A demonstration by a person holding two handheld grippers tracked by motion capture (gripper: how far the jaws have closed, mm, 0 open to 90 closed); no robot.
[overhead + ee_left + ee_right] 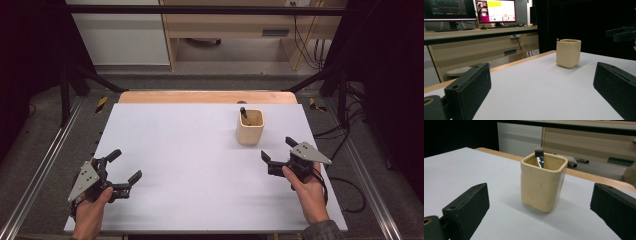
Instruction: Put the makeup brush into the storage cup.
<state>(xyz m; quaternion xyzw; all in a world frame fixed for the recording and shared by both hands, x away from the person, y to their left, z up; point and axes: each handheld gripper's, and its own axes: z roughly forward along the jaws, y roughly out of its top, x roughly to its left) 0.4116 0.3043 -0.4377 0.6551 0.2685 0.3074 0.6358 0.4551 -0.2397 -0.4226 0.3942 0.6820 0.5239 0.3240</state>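
From above, in the high view, a pale grey surface [200,165] with a wooden far edge is seen, flanked by dark carpet, metal rails and black frame posts; a wooden cabinet stands beyond. A cream square cup [250,126] is placed right of centre towards the far edge, with a brush [244,115] standing in it. The left tongs [125,167] are held spread at the near left corner, grasping nothing; the right tongs [278,149] are likewise released, near the cup.

In the left gripper view, the cup [568,53] is seen well apart, past the spread jaws, with monitors [495,11] on a desk behind.

In the right gripper view, the cup [542,183] is framed close between the parted jaws, untouched, the brush's bristles [539,151] upward.
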